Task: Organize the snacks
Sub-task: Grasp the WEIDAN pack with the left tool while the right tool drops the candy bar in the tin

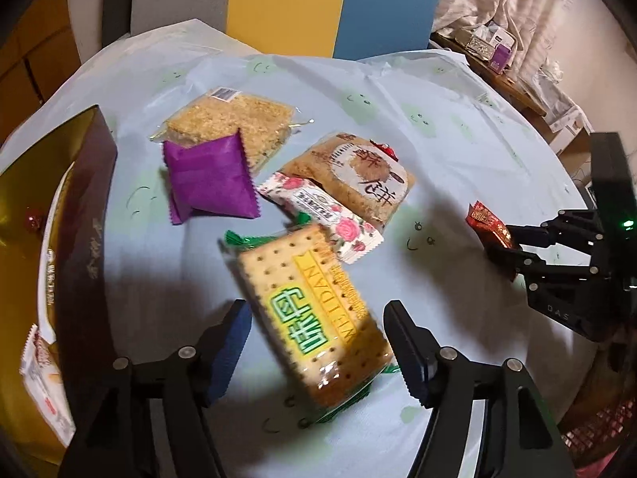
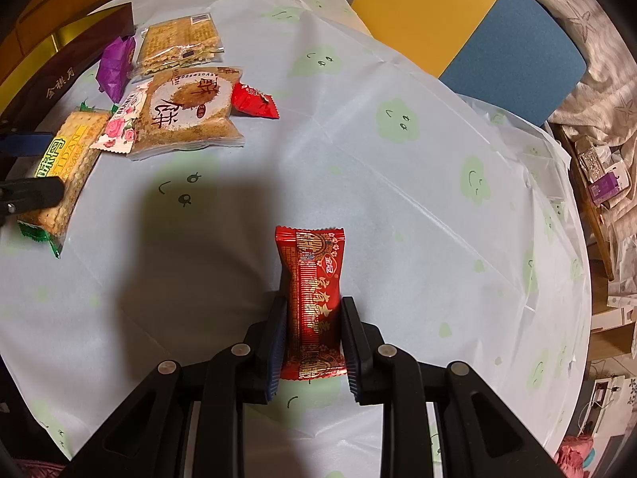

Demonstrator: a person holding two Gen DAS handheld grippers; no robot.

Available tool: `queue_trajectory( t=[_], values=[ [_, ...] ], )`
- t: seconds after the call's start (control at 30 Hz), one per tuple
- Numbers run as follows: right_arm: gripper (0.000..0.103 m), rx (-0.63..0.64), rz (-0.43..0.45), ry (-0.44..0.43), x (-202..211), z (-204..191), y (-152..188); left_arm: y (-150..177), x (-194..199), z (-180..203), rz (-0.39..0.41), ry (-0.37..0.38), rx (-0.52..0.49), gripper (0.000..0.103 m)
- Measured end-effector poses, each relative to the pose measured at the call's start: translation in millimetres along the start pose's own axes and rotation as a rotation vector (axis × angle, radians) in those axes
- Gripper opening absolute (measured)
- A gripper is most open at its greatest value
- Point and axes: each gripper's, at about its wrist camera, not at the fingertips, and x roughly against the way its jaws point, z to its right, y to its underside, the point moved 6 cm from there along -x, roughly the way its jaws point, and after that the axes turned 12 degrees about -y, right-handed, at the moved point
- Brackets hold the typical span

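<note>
- Red foil, long and narrow: the red foil-wrapped snack bar (image 2: 314, 302) stands clenched between the pads of the right tool (image 2: 314, 342) at the bottom centre of the right wrist view, its lower end near or on the pale blue plastic-covered tabletop (image 2: 398, 207).
- In the left wrist view the left tool (image 1: 318, 342) sits at the bottom of the frame, released, with its pads on either side of the clear-wrapped cracker packet with green and yellow lettering (image 1: 314, 310). A gap shows on both sides, so it grips nothing.
- The packet lies slantwise between the pads. A good grasp, I judge, would square the tool to the packet's long edges and close across its short width, gently, since crackers break.
- Just above it in the frame lies the small white sachet printed with pink roses (image 1: 322, 215), touching or overlapping the cracker packet's far corner. Lift straight up so it is not dragged along.
- Behind that rests the clear-wrapped round brown cake with a white label (image 1: 358, 175), the sachet leaning on its near edge.
- To the upper left, the purple foil pouch (image 1: 211, 179) overlaps the clear-wrapped slab of crumbly golden biscuit (image 1: 235, 119).
- Along the left edge stands the dark brown box with a gold interior (image 1: 91, 207), likely where the snacks belong; a white-wrapped snack (image 1: 43, 378) shows inside at the lower left.
- At the top of the frame a grey, yellow and blue chair back (image 1: 286, 4) stands beyond the tabletop.
</note>
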Motion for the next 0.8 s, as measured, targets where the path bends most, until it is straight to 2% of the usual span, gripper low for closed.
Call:
queue_trajectory(
  t=[0.07, 0.17, 0.3, 0.43, 0.57, 0.67, 0.8],
  values=[
    [0.026, -0.006, 0.0, -0.004, 0, 1, -1, 3, 4, 2, 0.036, -0.023, -0.025, 0.064],
    [0.024, -0.02, 0.001, -0.031, 1, 4, -1, 14, 11, 2, 0.07, 0.006, -0.042, 0.059],
    [0.023, -0.043, 0.004, -0.06, 2, 9, -2, 42, 26, -2, 0.159, 0.005, -0.1, 0.058],
    [0.023, -0.051, 0.015, -0.082, 5, 9, -4, 57, 31, -12, 0.195, 0.045, -0.07, 0.058],
    [0.023, -0.081, 0.049, -0.134, 15, 4, -9, 61, 31, -14, 0.216, 0.06, -0.059, 0.059],
    [0.023, -0.087, 0.09, -0.166, 29, -7, -18, 64, 31, -8, 0.242, 0.038, -0.078, 0.059],
    [0.023, -0.072, 0.168, -0.235, 58, -33, -43, 68, 32, -7, 0.283, 0.026, -0.076, 0.059]
  ],
)
